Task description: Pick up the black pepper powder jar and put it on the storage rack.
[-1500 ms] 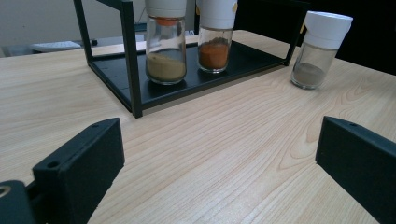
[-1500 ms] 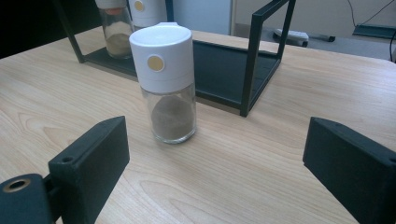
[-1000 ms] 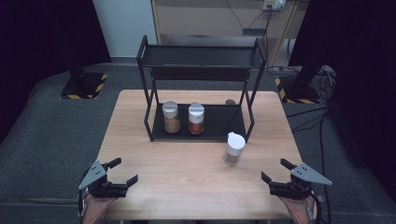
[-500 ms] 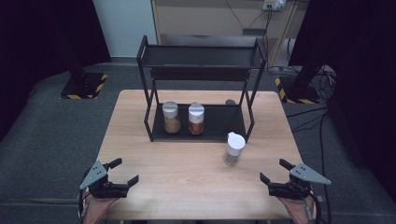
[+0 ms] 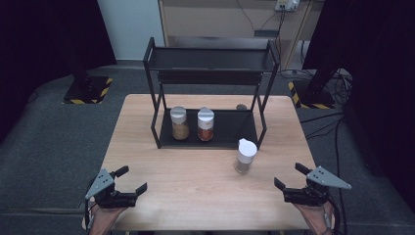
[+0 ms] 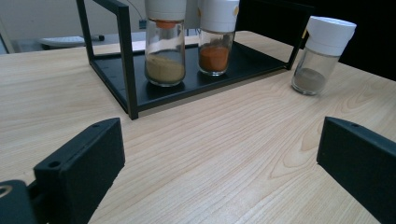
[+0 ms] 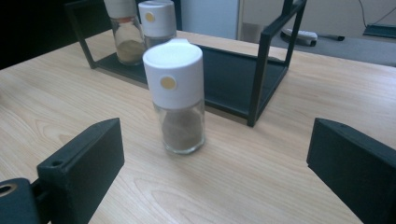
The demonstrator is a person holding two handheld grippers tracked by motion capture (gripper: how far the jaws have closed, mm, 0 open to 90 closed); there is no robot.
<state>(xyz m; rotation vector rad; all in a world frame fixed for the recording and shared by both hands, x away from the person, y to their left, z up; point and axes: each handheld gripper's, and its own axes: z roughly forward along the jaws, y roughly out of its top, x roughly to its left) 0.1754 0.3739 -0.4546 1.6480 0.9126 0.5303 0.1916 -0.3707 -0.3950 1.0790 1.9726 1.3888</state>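
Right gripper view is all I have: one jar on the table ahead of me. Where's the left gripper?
Observer: The left gripper sits at the near left edge of the table, jaws open, nothing between them.
Operator: The second jar in the rack is half hidden for me. What's in it?
Observer: Orange-red powder. That red jar stands upright on the lower shelf, right beside the tan one.
Operator: Does the rack have a level above?
Observer: Yes, the rack has a top shelf, and from the high view I see nothing on it.
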